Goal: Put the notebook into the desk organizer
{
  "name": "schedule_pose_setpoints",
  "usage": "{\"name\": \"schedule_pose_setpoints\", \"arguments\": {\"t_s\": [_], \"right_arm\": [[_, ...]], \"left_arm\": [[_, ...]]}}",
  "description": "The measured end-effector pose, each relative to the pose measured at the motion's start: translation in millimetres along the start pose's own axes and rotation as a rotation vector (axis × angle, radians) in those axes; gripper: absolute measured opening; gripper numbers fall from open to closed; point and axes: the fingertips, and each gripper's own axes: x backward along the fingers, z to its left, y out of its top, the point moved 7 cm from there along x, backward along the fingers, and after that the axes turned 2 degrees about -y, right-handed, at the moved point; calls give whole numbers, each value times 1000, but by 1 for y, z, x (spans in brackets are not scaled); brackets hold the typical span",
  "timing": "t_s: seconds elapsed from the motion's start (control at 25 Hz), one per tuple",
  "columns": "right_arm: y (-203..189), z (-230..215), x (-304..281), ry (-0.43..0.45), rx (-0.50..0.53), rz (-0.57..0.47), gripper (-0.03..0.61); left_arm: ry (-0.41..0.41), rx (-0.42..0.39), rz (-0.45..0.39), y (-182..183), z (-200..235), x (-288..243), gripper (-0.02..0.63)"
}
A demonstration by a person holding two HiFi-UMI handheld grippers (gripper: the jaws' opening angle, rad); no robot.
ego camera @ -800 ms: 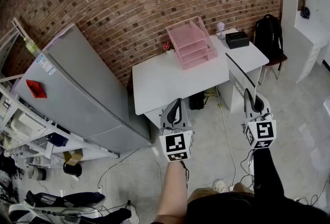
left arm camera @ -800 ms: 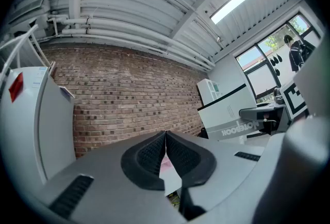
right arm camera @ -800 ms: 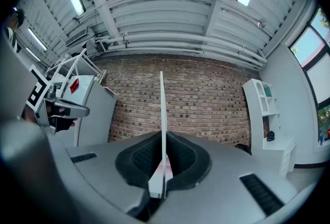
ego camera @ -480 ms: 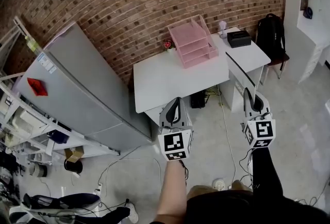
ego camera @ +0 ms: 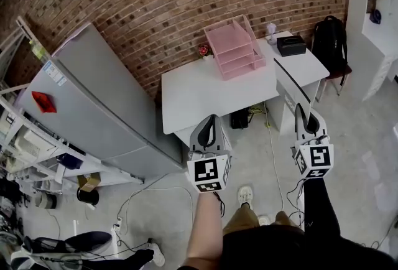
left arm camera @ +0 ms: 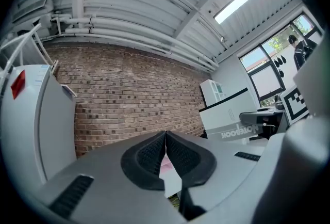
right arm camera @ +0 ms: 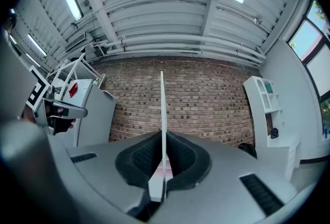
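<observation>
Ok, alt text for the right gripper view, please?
The right claw is shut on a thin white notebook, held upright and edge-on up the middle of the frame. Behind it are a brick wall and a white shelf unit at right.

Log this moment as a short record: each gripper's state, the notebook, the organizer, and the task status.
left gripper: shut, nothing between the jaws
right gripper: shut on the notebook
notebook: thin, white, held upright on edge
desk organizer: pink, tiered, at the back of the white desk, by the brick wall
task status: notebook not yet in the organizer; both grippers short of the desk
</observation>
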Motion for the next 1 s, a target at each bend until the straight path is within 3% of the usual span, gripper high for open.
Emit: {"name": "schedule_pose_setpoints", "arguments": {"t_s": [0.36,1.0], "right_arm": [[-17,0,-65,0,12,3,26],[-25,18,-210,-64,35,-9,26]], "left_arm": [[-5,-9,-19,-3,34,-59,15],[-102,-6,-31,-8,127,-201,15]]}}
